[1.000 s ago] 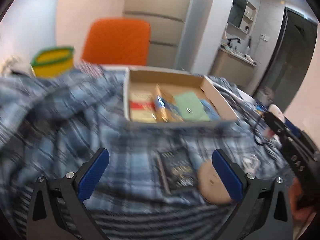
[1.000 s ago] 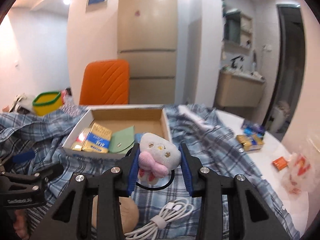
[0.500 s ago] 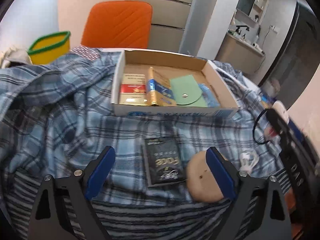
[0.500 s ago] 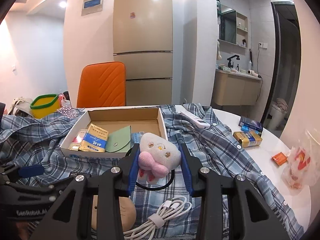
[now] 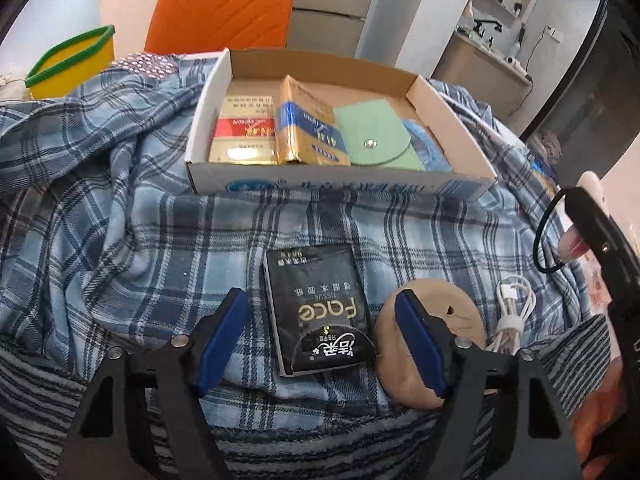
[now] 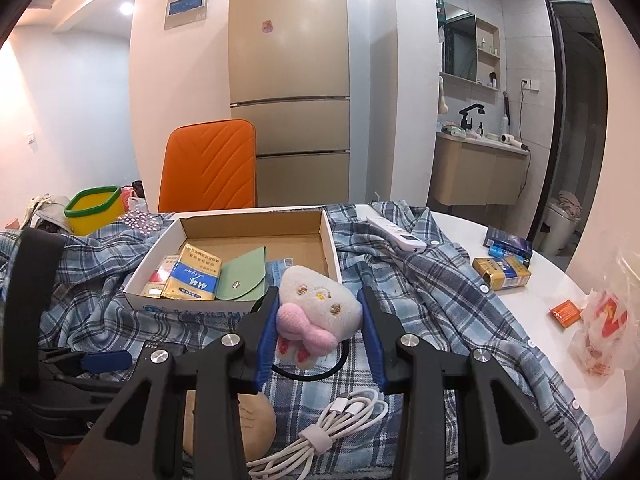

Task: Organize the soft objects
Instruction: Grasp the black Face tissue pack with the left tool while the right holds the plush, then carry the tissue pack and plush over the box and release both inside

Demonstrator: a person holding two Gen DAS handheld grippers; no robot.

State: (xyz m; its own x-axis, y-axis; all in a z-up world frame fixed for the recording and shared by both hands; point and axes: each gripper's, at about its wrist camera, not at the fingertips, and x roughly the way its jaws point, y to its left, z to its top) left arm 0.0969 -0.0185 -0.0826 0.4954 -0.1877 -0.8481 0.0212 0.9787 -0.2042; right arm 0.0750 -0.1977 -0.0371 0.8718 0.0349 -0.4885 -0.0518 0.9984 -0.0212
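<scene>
My right gripper (image 6: 319, 320) is shut on a grey plush toy (image 6: 320, 312) with a pink bow and a black elastic loop, held above the plaid shirt in front of the cardboard box (image 6: 330, 240). It shows at the right edge of the left wrist view (image 5: 588, 232). My left gripper (image 5: 320, 328) is open and low over a black tissue pack (image 5: 316, 304); its right finger overlaps a tan round cushion (image 5: 444, 320). The box (image 5: 208, 112) holds packets, a green pouch (image 5: 376, 140) and a blue item.
A coiled white cable (image 6: 340, 420) lies beside the cushion. A plaid shirt (image 5: 100, 220) covers the table. A yellow tub (image 6: 94, 210), orange chair (image 6: 210, 168), remote (image 6: 396, 234), a small carton (image 6: 502, 272) and a snack bag (image 6: 604, 336) are around.
My left gripper has moved down and forward over the tissue pack, which now lies between its fingers. The right gripper has kept the plush toy roughly in place.
</scene>
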